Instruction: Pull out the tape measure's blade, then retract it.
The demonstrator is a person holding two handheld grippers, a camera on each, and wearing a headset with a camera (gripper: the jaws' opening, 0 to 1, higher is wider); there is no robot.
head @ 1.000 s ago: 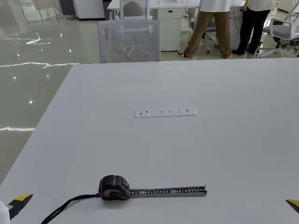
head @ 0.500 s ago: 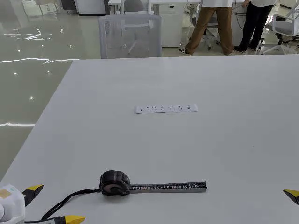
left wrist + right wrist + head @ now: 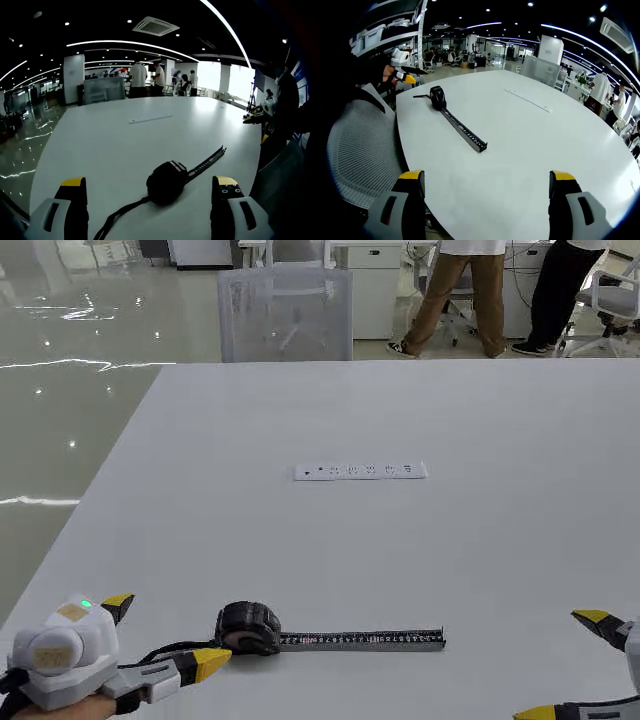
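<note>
The left hand-held gripper hovered just left of the round black tape measure, its yellow-tipped jaws spread wide and holding nothing. One tip was close to the case, and whether it touched could not be told. The tape measure lay on the white counter, its dark blade drawn out flat to the right and its black wrist strap trailing left. Well right of the tape measure, the right hand-held gripper was also open and empty. Beyond the tape measure lay a long white power strip, and farther still stood a grey mesh chair.
</note>
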